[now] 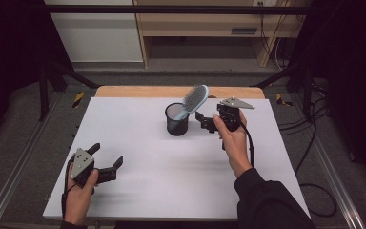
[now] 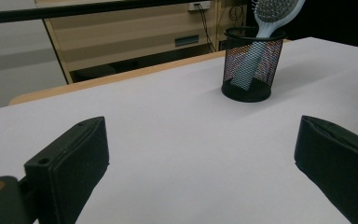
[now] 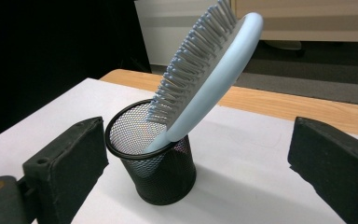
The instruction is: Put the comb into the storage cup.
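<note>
The hairbrush leans handle-down in the mesh cup at frame centre, just left of the released, empty right gripper; the left gripper, lower left, is also spread empty.

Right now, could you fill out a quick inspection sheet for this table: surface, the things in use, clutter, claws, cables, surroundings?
Surface: white table top with a wooden strip along its far edge.
Job's things: black mesh cup standing upright; pale blue hairbrush with its handle down in the cup, head leaning out over the rim.
Clutter: nothing seen.
Claws: left claw open, low over the near left of the table, nothing between its jaws; right claw open, just right of the cup, touching neither cup nor brush.
Cables: black cable trailing from the right claw; more cables on the floor at right.
Surroundings: wooden cabinet behind the table, dark curtains at both sides.
</note>
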Motion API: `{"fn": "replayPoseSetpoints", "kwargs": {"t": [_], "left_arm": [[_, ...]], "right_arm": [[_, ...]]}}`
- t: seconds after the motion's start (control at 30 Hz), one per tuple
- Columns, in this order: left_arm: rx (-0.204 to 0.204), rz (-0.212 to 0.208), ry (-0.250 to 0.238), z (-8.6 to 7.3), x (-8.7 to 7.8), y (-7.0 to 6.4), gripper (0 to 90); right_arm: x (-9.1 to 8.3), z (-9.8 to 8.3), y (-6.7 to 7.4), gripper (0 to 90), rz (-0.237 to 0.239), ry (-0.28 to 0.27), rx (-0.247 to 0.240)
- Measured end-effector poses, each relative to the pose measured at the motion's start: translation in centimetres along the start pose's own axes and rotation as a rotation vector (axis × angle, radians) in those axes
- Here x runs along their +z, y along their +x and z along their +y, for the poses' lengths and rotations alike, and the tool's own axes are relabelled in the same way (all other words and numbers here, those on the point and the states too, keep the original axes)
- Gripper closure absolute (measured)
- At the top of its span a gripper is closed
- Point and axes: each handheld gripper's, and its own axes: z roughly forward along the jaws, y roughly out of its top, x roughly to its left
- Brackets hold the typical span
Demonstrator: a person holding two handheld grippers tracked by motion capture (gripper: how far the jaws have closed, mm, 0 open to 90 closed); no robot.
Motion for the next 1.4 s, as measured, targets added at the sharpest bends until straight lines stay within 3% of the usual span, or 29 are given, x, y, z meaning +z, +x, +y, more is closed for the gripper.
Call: {"fn": "replayPoseSetpoints", "kwargs": {"t": [0.2,0.43,0.73,1.17,1.4], "left_arm": [[-0.002,-0.001,0.001,0.0,0.0,0.0,3.0],[0.002,-0.001,0.004,0.0,0.0,-0.1,3.0],[0.003,-0.004,0.007,-0.1,0.1,-0.1,3.0],[0.003,-0.003,0.01,-0.1,0.1,-0.2,3.0],[0.0,-0.002,0.009,-0.1,0.1,-0.1,2.9]], "right_arm": [[-0.9,0.0,-0.3,4.5,-0.011,-0.008,-0.009],[-1.9,-0.6,0.2,5.4,-0.034,0.002,-0.077],[-3.8,-0.5,-0.4,4.7,-0.025,-0.019,-0.081],[-5.8,-0.9,-1.5,4.0,-0.069,-0.091,-0.091],[-6.9,-1.0,-2.3,5.3,-0.067,-0.113,-0.1]]}}
